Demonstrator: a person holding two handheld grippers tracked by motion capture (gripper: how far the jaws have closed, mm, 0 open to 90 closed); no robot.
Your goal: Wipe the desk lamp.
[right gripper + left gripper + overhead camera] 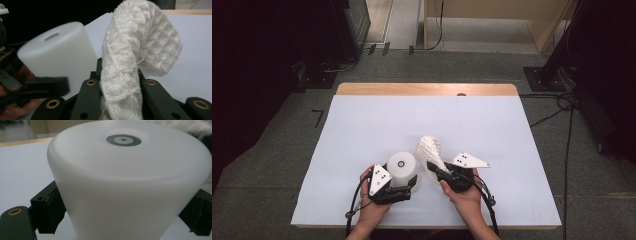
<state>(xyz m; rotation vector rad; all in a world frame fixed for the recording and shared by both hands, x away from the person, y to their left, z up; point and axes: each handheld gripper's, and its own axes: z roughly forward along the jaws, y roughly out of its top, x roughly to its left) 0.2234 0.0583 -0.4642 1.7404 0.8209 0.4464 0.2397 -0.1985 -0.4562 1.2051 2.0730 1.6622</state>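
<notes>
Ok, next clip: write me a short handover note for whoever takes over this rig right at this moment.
Left gripper: jaws shut on the white cup, which stands upside down on the table, base up.
Right gripper: jaws shut on the white waffle cloth, which rises bunched above them, just right of the cup and not clearly touching it.
Done: both things are gripped.
Left, probably: bring the cloth to the cup and wipe it; no wiping shows yet.
</notes>
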